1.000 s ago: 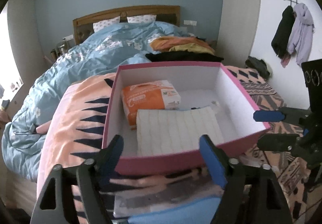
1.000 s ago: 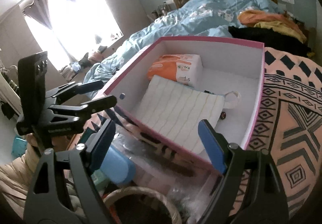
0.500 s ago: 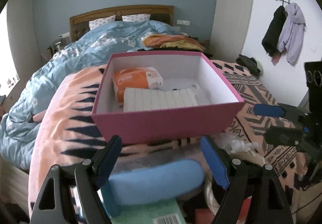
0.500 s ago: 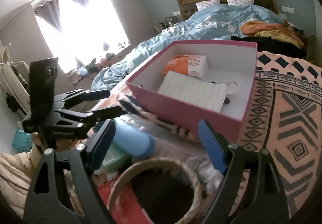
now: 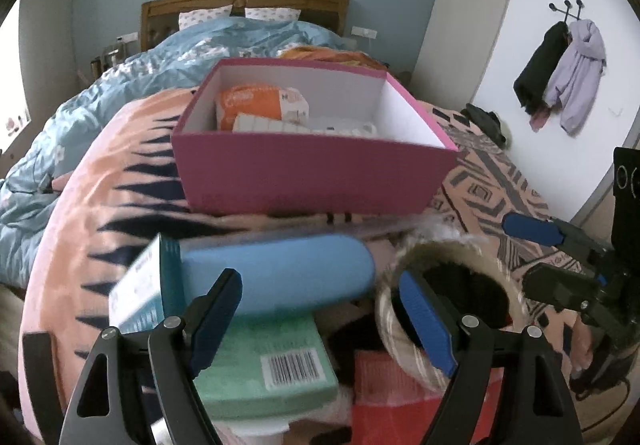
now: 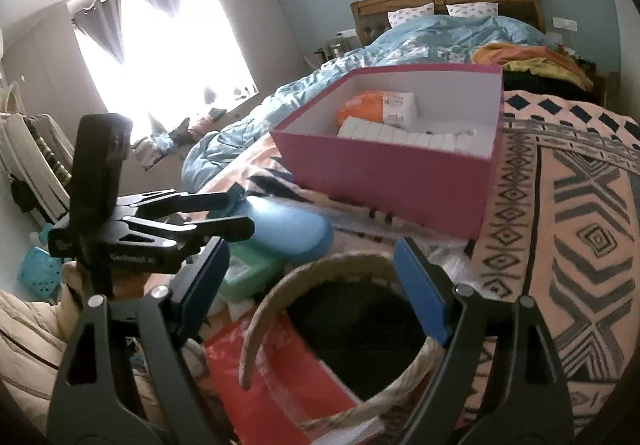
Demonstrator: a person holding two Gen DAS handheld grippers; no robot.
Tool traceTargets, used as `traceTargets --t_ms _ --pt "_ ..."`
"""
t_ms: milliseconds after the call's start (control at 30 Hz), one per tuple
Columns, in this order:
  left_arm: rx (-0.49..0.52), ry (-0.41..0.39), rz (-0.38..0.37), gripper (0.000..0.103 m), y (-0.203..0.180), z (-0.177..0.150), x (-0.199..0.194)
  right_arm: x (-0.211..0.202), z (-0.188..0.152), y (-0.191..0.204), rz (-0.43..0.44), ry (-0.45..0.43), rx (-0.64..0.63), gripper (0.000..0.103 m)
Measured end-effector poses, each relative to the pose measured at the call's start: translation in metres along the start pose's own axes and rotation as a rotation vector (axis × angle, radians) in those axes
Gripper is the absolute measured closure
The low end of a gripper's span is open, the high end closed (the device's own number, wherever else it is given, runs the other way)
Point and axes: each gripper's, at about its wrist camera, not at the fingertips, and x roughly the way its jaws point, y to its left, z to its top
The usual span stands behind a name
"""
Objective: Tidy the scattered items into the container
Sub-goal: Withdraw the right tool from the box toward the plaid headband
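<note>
Left wrist view: left gripper (image 5: 316, 309), jaws wide and empty, has drawn back from the pink box (image 5: 316, 173) to above the blue case (image 5: 276, 277).

Right wrist view: right gripper (image 6: 312, 281), wide, empty, likewise withdrawn over the woven basket (image 6: 332, 341). Next pick pending.

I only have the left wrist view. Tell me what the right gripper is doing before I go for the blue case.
Observer: The right gripper is open and empty, hovering over the mouth of the woven basket.
Operator: Check my left gripper from the side.
Observer: The left gripper is open, with its tips at the near end of the blue case. I cannot tell whether they touch it.
Operator: Report what is off the bed on that side.
Observer: A teal plastic basket sits on the floor.
</note>
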Motion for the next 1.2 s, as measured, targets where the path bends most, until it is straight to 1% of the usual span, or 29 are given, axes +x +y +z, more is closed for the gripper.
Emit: traceTargets --t_ms 233,333,467,600,833,1033,1200 --pt "-0.005 0.017 -0.006 0.02 -0.005 -0.019 0.001 -0.006 -0.019 -0.003 -0.017 -0.003 0.04 0.018" --pt "0.006 0.026 -0.002 0.02 -0.011 -0.024 0.003 -0.008 -0.025 -0.004 -0.051 0.0 0.04 0.018" --pt "0.013 0.038 -0.03 0.02 -0.02 -0.027 0.005 -0.013 -0.033 -0.009 -0.064 -0.005 0.065 0.018" --pt "0.037 0.038 -0.033 0.02 -0.03 -0.03 0.005 -0.016 -0.036 -0.013 -0.1 -0.007 0.071 0.018" --pt "0.047 0.065 -0.046 0.02 -0.043 -0.036 0.012 -0.015 -0.042 -0.021 -0.112 0.008 0.093 0.018" --pt "0.047 0.09 -0.06 0.02 -0.047 -0.039 0.02 -0.011 -0.047 -0.028 -0.113 0.023 0.123 0.018" --pt "0.048 0.1 -0.056 0.02 -0.047 -0.038 0.022 -0.01 -0.048 -0.031 -0.12 0.027 0.132 0.018"
